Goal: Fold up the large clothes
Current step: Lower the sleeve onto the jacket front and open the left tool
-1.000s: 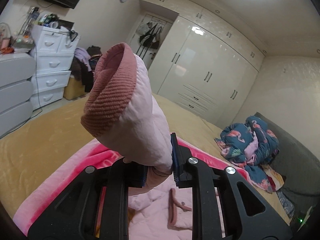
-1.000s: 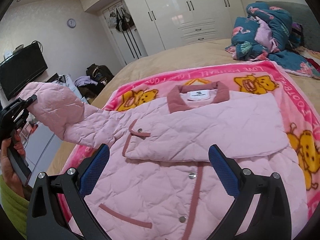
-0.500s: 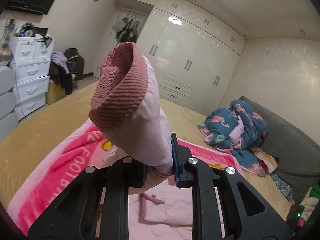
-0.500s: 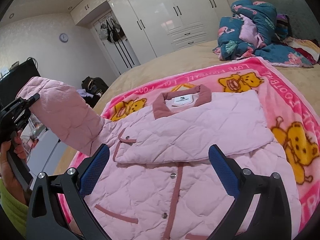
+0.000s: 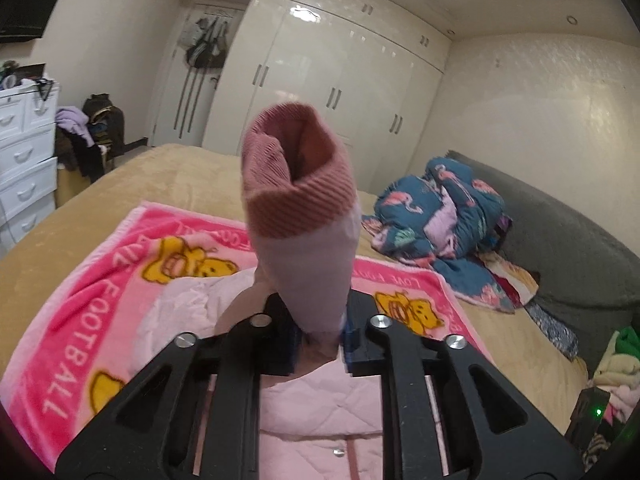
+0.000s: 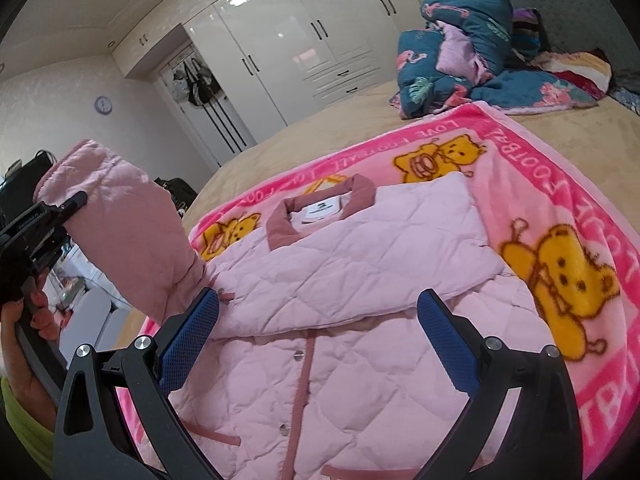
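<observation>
On the bed (image 6: 320,128), atop a pink bear-print blanket (image 6: 532,184), your pink quilted jacket (image 6: 360,320) lies face up with its collar (image 6: 324,208) toward the wardrobes (image 6: 288,52). At far left, your left hand-held gripper (image 5: 318,332) is clamped on the jacket's left sleeve (image 6: 120,224) just below the ribbed cuff (image 5: 298,184), holding it lifted clear of the blanket, cuff pointing up, at the jacket's left edge. Across the chest, the other sleeve (image 6: 380,248) already lies folded flat from the right shoulder, so that part looks done. At right, your right hand-held gripper (image 6: 318,344) hovers over the snap-buttoned front with its jaws spread wide, gripping nothing. By the look of it, the fold is early: the raised sleeve has yet to be laid across, and the body has yet to be folded up. A heap of flamingo-print bedding (image 6: 472,40) sits well apart, near the head of the bed.
</observation>
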`<state>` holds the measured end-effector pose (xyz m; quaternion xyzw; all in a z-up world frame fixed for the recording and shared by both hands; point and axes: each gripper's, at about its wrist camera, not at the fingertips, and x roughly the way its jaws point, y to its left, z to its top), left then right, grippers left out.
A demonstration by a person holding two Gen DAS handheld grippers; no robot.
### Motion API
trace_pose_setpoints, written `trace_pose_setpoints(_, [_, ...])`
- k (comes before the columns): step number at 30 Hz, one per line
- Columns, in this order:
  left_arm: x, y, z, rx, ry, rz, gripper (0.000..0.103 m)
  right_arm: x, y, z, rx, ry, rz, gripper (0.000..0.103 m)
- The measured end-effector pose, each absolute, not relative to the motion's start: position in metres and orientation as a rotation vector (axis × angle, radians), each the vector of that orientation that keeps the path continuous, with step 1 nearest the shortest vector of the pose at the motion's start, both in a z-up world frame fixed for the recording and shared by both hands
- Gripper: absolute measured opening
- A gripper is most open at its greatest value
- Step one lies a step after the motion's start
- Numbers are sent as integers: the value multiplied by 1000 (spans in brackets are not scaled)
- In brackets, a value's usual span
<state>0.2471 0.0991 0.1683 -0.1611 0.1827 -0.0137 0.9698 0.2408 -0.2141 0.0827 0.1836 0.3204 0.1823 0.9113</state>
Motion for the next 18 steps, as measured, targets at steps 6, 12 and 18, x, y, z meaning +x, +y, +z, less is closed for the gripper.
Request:
trace_pose_setpoints(6, [268,62,150,-311,444,-88,6,243,-234,76,415,659,354,99])
trace_pose_setpoints(12, [285,30,121,-286,534,-160,6,243,-257,68,456,664,311,99])
trace_pose_setpoints(18, [294,2,96,-239,607,-194,7,245,-275,62,486,667,275,99])
